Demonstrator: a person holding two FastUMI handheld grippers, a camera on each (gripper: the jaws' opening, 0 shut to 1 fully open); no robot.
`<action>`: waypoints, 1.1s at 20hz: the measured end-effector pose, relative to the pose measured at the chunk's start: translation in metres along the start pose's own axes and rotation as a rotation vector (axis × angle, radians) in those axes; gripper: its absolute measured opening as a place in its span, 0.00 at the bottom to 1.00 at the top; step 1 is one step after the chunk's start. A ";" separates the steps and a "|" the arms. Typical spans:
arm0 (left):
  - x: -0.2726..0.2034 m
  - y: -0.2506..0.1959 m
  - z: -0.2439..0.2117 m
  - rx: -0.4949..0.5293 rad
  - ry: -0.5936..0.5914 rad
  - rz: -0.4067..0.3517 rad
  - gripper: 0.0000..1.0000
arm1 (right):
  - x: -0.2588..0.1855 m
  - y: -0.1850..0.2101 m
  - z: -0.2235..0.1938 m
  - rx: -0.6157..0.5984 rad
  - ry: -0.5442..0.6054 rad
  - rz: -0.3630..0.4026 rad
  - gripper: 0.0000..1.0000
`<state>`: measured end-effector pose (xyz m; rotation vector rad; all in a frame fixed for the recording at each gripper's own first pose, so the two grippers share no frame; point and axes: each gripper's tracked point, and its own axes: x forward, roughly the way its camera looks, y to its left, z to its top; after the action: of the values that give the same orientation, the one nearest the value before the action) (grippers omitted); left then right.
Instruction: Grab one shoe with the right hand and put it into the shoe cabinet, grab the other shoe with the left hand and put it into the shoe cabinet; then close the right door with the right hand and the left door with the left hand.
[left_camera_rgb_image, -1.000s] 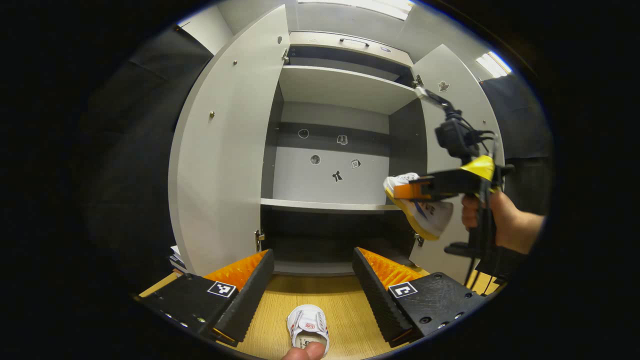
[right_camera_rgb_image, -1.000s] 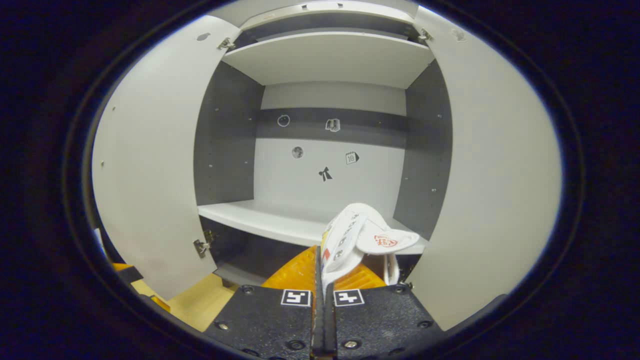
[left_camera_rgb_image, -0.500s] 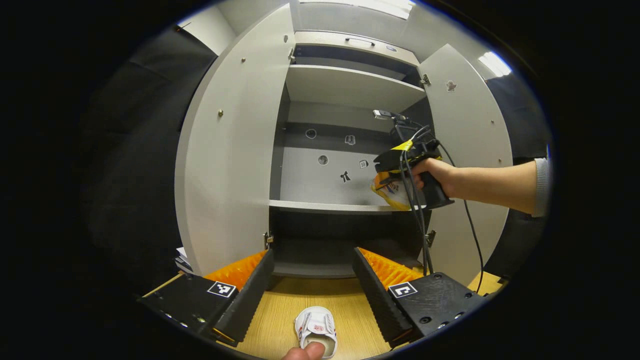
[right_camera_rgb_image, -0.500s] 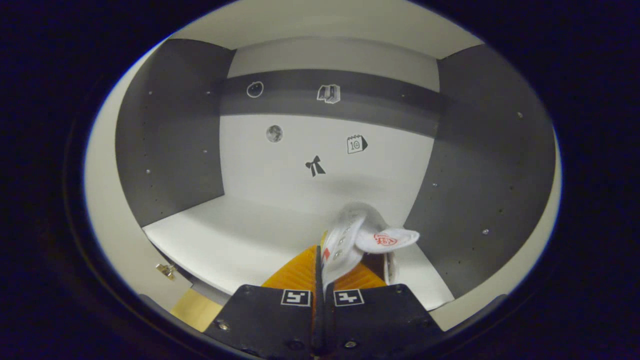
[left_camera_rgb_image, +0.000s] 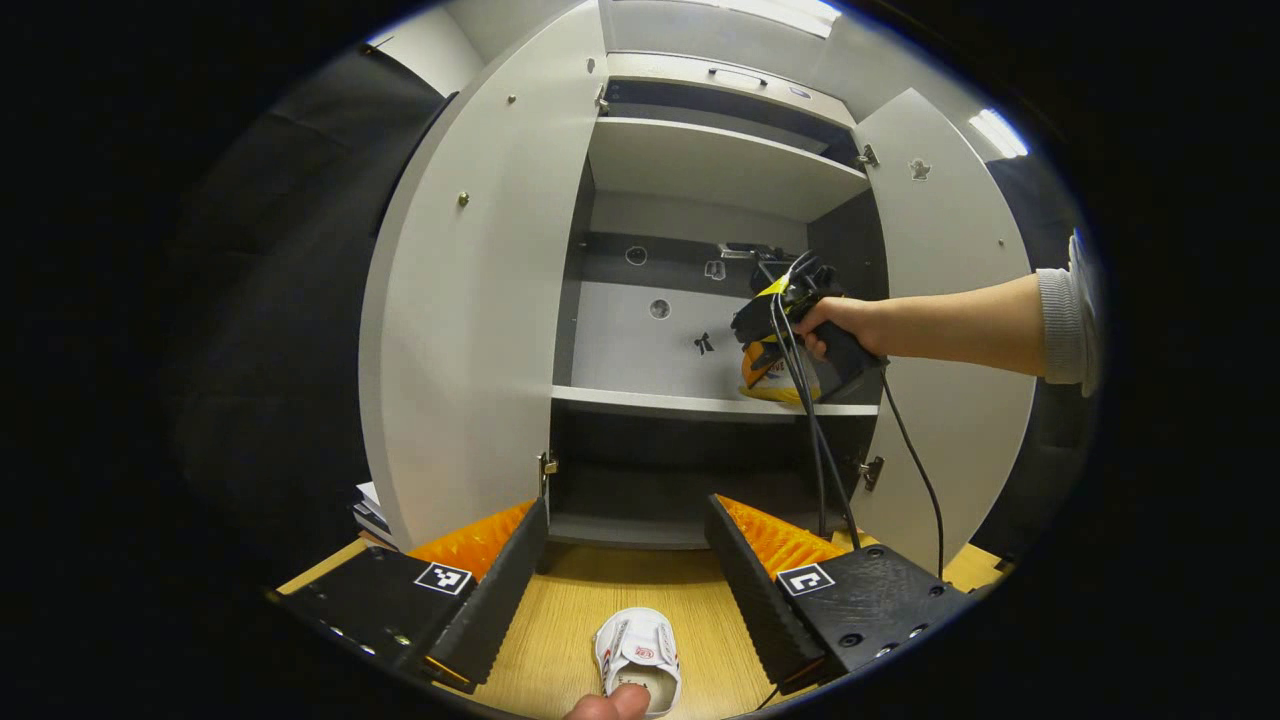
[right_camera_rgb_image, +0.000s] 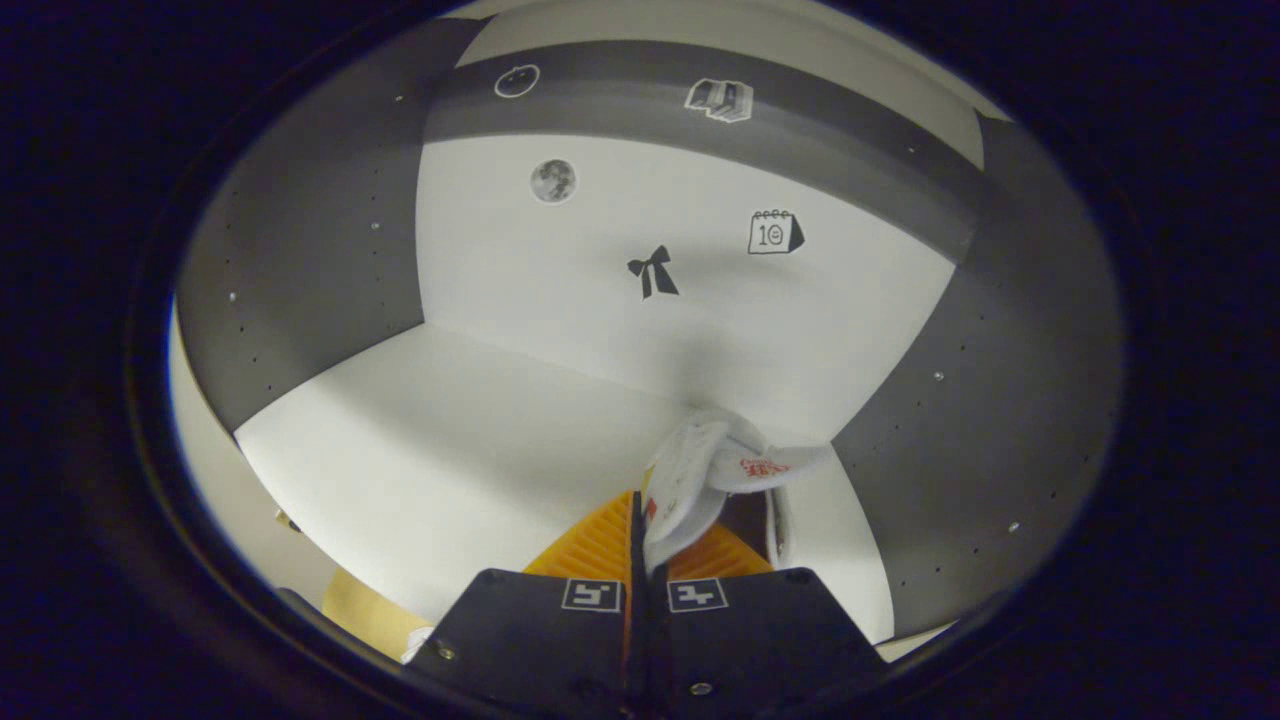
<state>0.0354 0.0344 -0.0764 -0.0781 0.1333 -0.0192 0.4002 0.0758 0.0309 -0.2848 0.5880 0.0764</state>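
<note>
Your right gripper's fingers are pressing together on the upper of the first shoe, pinching a fold of the white fabric near its opening while the tongue is flopping out to the right. You are holding it inside the shoe cabinet, low over the middle shelf at its right end, close to the dark side wall. In the left gripper view the shoe's yellow sole is looking as if it is touching or nearly touching the shelf edge, though I cannot tell which.

Your left gripper is hanging with its fingers spread wide and holding nothing, poised above the second shoe that is lying on the wooden floor between and slightly behind the fingertips, in front of the cabinet's open bottom.

Here is what I am judging could go wrong. You are gripping only a thin pinch of soft fabric, so the shoe is hanging crooked; if you are letting go before the sole is sitting flat, it may be tipping onto its side or rolling off the front lip. You are also working tight against the side wall, so a careless pull-out may be dragging the shoe back with the fingers. The right gripper's cable is dangling down across the lower opening, and it may be snagging on the right door or its hinge when you are withdrawing.
</note>
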 end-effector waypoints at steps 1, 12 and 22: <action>0.000 0.002 0.000 -0.003 -0.002 0.003 0.95 | 0.002 0.001 -0.001 0.001 0.009 0.001 0.04; -0.002 0.004 -0.002 -0.014 -0.007 0.012 0.95 | -0.053 -0.004 0.019 0.020 -0.117 -0.016 0.35; -0.008 -0.009 0.001 0.002 -0.013 -0.015 0.95 | -0.196 -0.009 -0.009 0.081 -0.408 0.056 0.35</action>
<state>0.0279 0.0255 -0.0740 -0.0769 0.1202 -0.0338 0.2346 0.0669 0.1351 -0.1670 0.1929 0.1601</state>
